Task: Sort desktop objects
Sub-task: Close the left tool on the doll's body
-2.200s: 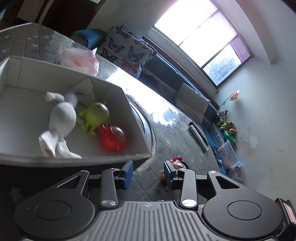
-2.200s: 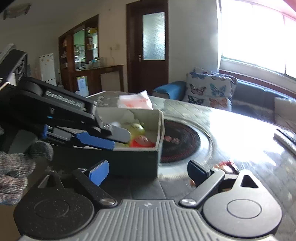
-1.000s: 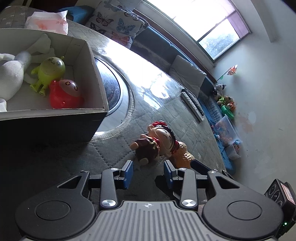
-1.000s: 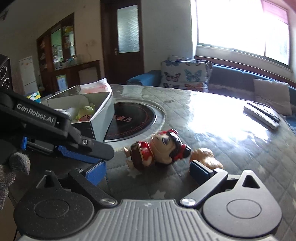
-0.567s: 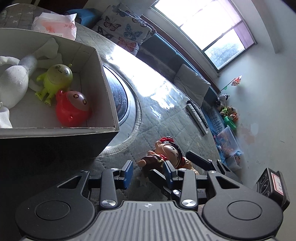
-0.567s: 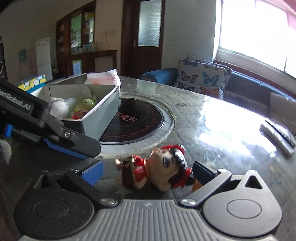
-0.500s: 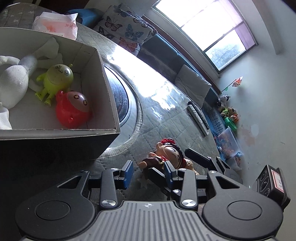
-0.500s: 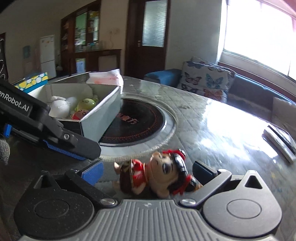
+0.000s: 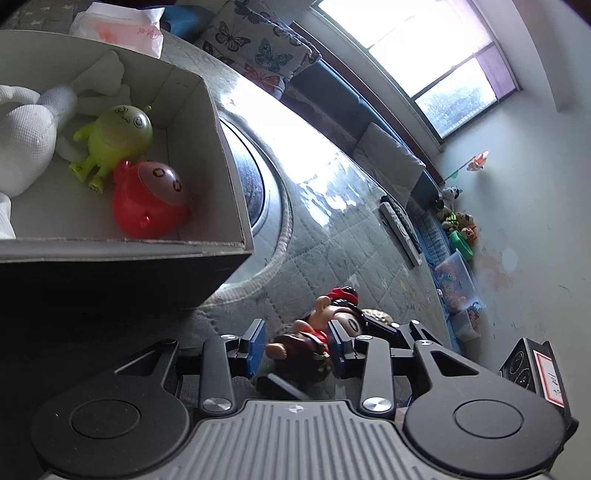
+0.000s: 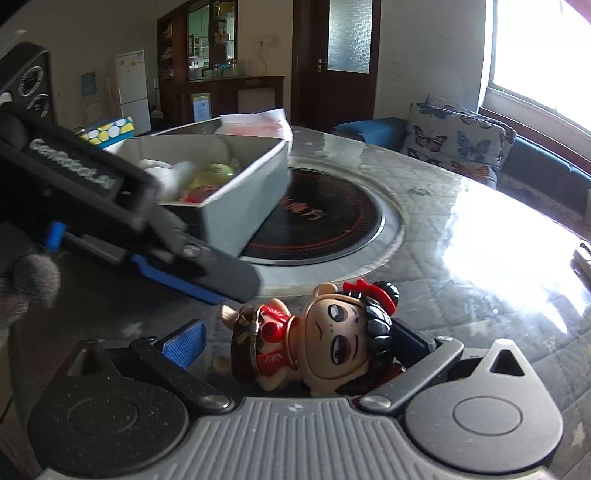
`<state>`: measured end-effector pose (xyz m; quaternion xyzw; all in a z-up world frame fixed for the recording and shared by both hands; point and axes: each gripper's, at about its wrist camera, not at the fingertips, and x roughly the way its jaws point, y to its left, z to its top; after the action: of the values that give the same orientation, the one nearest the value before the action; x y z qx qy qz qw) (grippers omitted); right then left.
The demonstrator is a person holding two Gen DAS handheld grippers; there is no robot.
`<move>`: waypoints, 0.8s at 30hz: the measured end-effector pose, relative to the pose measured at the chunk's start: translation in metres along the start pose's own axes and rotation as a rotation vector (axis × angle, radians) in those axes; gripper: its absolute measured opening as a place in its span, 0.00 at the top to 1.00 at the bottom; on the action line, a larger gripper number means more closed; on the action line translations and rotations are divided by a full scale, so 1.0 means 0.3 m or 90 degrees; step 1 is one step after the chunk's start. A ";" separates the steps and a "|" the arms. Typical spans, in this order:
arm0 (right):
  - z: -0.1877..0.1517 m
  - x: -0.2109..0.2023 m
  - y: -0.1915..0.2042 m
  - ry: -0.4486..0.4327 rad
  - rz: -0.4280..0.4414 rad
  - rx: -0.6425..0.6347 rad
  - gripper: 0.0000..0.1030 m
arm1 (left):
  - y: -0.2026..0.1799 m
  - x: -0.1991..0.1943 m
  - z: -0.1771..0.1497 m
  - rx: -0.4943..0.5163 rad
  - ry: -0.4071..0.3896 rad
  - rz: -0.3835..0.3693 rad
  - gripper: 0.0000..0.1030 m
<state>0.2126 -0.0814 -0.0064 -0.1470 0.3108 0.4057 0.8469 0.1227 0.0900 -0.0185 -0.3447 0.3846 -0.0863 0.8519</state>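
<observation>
A doll with black hair, red bow and red dress (image 10: 317, 343) lies on its side on the quilted table. My right gripper (image 10: 295, 345) is open with the doll between its fingers. In the left wrist view the doll (image 9: 317, 332) also sits between my left gripper's (image 9: 297, 345) open fingers. A grey box (image 9: 229, 155) at the left holds a white plush (image 9: 26, 133), a green figure (image 9: 114, 136) and a red toy (image 9: 147, 203). The box also shows in the right wrist view (image 10: 243, 199).
A round black hotplate (image 10: 325, 221) is set in the table beside the box. A tissue pack (image 9: 122, 29) lies behind the box. A brown toy (image 9: 376, 315) lies just past the doll. Remotes (image 9: 400, 229) lie near the far table edge.
Both grippers have moved in on the doll, which now lies between the right gripper's fingers. The left gripper has come closer to it from the box side.
</observation>
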 end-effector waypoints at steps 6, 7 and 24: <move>-0.030 -0.057 0.053 -0.010 0.012 0.041 0.00 | 0.034 -0.043 -0.036 0.003 0.002 0.004 0.62; -0.036 -0.065 0.060 -0.012 0.016 0.049 0.00 | 0.043 -0.051 -0.040 -0.001 0.005 0.003 0.62; -0.082 -0.147 0.132 -0.025 0.015 0.131 0.00 | 0.099 -0.216 -0.089 -0.033 -0.023 -0.017 0.62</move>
<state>0.1505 -0.0952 0.0033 -0.0474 0.3357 0.3842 0.8588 0.0556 0.1251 -0.0117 -0.3736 0.3669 -0.0815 0.8481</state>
